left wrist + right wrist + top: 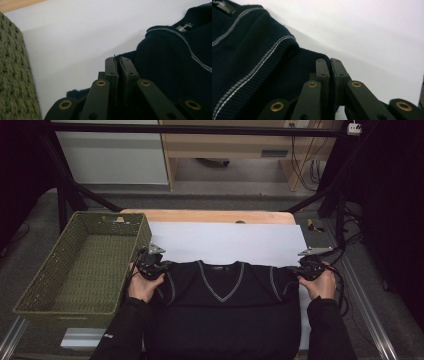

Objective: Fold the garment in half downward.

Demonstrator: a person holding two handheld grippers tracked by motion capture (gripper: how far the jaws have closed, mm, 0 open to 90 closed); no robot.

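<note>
A dark navy V-neck sweater point(220, 305) with pale stripes at the collar and shoulders lies on a white sheet point(230, 242), its lower half hanging toward the table's near edge. My left gripper point(162, 269) is shut on the sweater's left shoulder edge; in the left gripper view its jaws point(118, 61) pinch a thin fold of dark knit point(172, 65). My right gripper point(299, 271) is shut on the right shoulder edge; in the right gripper view its jaws point(330, 62) clamp the fabric point(257, 72) beside the striped armhole trim.
A green woven basket point(65, 270) stands at the left, close beside my left hand; its wall point(13, 82) fills the left edge of the left gripper view. Wooden table edge point(210, 215) lies beyond the sheet. Black frame legs and cables stand at the sides.
</note>
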